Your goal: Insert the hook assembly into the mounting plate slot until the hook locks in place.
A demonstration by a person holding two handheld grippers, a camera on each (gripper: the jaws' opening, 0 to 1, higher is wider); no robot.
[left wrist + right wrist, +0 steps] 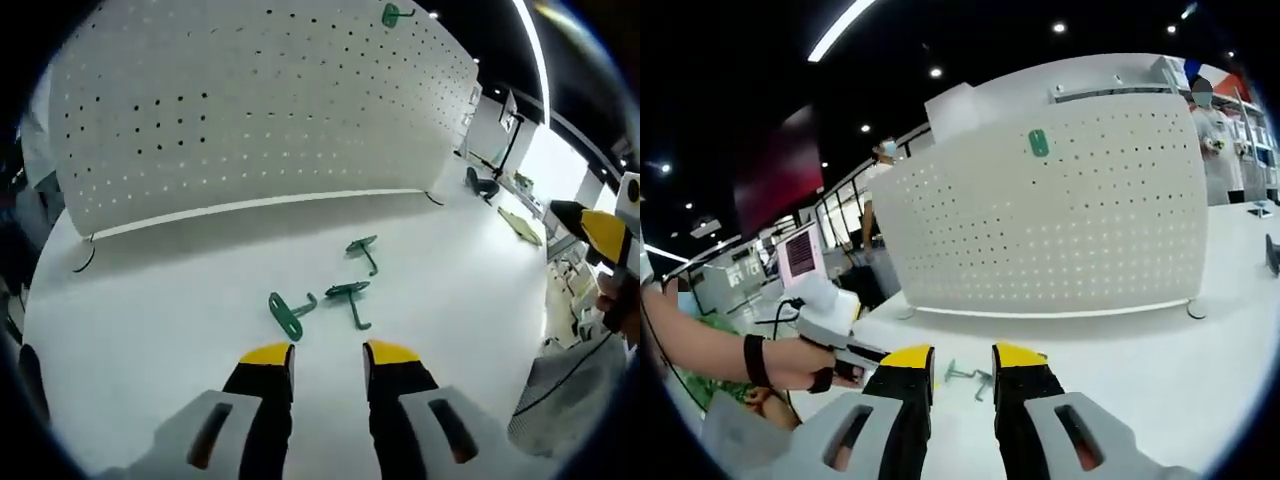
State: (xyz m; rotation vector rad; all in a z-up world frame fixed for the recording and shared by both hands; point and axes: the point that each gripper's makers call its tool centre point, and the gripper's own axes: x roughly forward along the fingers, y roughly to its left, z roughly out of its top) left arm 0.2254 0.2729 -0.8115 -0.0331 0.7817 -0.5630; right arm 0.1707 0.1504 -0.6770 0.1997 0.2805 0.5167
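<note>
Left gripper view: the left gripper (328, 358) rises from the bottom centre, its yellow-tipped black jaws parted with bare white table (150, 300) between them, nothing held. Three green hooks lie loose on the table just above the jaws: one with a flat oval plate (288, 313) left of centre, a second hook (350, 296) beside it to the right, and a third hook (363, 249) a little higher. They lie near one another but apart. A white pegboard (260, 110) stands upright across the upper half of the frame, dotted with rows of small holes. A fourth green hook (392, 14) is mounted on it near the top edge, right of centre. The right gripper (600, 235) enters at the right edge, yellow and black, held by a hand (615, 300); its jaw state cannot be told from here. Right gripper view: the right gripper's jaws come up at the bottom centre, open and empty, well short of the board. The pegboard fills the centre and right, with the mounted green hook seen as a small green plate in its upper middle. Loose hooks show faintly on the table between and just above the jaw tips. At lower left a hand (805, 365) with a black wrist strap grips the left gripper's handle.
</note>
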